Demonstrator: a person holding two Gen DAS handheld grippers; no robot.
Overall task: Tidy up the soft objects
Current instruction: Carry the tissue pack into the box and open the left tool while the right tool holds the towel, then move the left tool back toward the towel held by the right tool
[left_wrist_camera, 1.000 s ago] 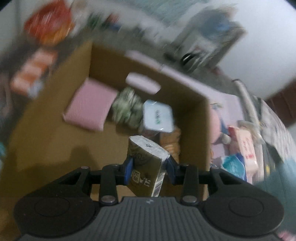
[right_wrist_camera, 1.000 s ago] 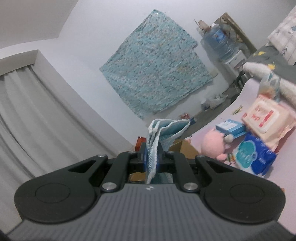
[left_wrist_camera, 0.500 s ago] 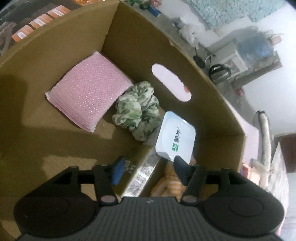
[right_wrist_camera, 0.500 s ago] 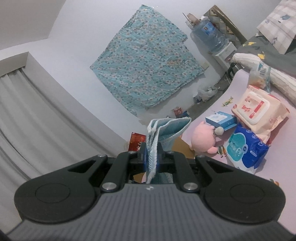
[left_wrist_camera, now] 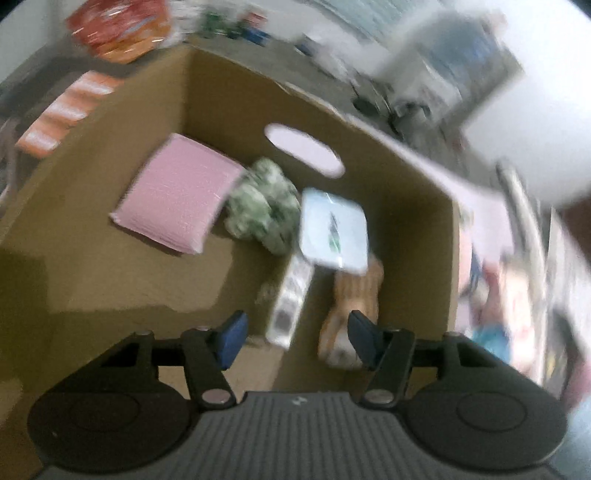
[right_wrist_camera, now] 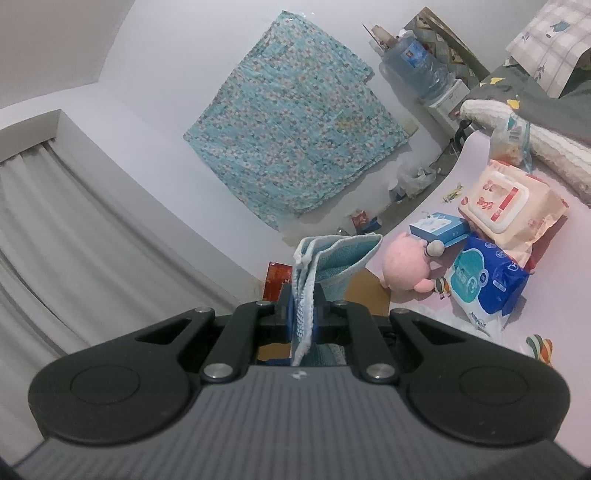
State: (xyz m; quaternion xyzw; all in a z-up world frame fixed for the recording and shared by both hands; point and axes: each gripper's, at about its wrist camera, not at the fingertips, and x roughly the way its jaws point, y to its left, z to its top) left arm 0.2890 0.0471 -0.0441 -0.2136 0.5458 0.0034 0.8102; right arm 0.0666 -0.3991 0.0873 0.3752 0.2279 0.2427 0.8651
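Observation:
In the left wrist view my left gripper [left_wrist_camera: 295, 326] hangs over an open cardboard box [left_wrist_camera: 147, 288], its jaws apart and closing with nothing gripped. Below it on the box floor lies the long tissue pack [left_wrist_camera: 291, 299], free of the pads. Also in the box are a pink pad [left_wrist_camera: 177, 192], a green patterned cloth [left_wrist_camera: 264, 206], a pale blue square pack [left_wrist_camera: 334, 229] and an orange striped soft toy [left_wrist_camera: 351, 302]. In the right wrist view my right gripper [right_wrist_camera: 303, 314] is shut on a folded light blue cloth [right_wrist_camera: 332, 254], held up in the air.
On the pink surface to the right sit a pink plush [right_wrist_camera: 402, 269], a blue pack [right_wrist_camera: 484, 277], a wet-wipes pack [right_wrist_camera: 509, 206] and a small blue-white carton [right_wrist_camera: 439, 227]. The box's corner [right_wrist_camera: 364, 291] shows behind the cloth. Red and orange packets [left_wrist_camera: 118, 26] lie beyond the box.
My left gripper opened and let the tissue pack drop onto the box floor, then drew back from the box. The right gripper still holds the blue cloth, with its view shifted slightly.

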